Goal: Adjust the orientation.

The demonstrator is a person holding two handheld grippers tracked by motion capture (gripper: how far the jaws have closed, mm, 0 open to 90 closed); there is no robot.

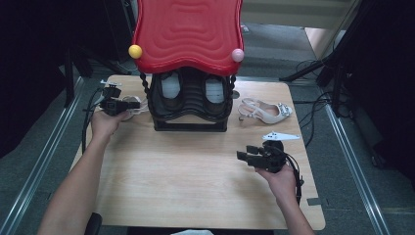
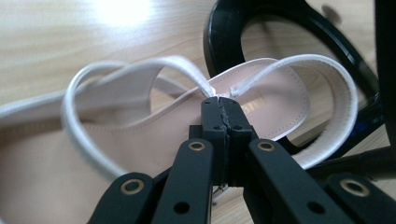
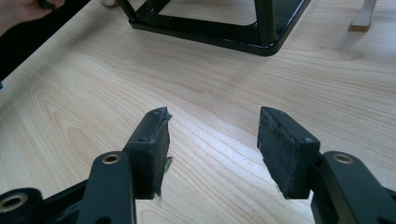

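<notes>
A: Where's the L gripper point(image 1: 128, 105) now?

B: High view, roughly 9 o'clock of the black shoe rack point(image 1: 190, 105), at the table's point(image 1: 195, 166) left rear; its own camera has the jaws pressed together, pinching the thin white strap of a pale slingback sandal point(image 2: 140, 135) right where two strap ends meet; the pads look fully closed w/ the strap nipped at the tips.

A: And the sandal itself?

B: Lying on the wood just beside the rack's left foot; the glossy black rack loop sits at 1 o'clock of the pinch in the left gripper view, strap loop touching or nearly touching it; can't tell which.

A: R gripper point(image 1: 243, 152)?

B: Front right of the table, approx 5 o'clock from the rack; jaws spread wide, nothing between the pads point(image 3: 149, 140); bare wood under them; the rack's base bar is at 12 o'clock in the right gripper view.

A: Other shoes?

B: Matching sandal point(image 1: 264, 111) lies on its side at 3 o'clock of the rack; a dark pair point(image 1: 191, 93) sits inside the rack under the red wavy top point(image 1: 188, 32); yellow knob point(image 1: 135, 51) on the top's left corner, pink knob point(image 1: 237, 55) on the right.
</notes>
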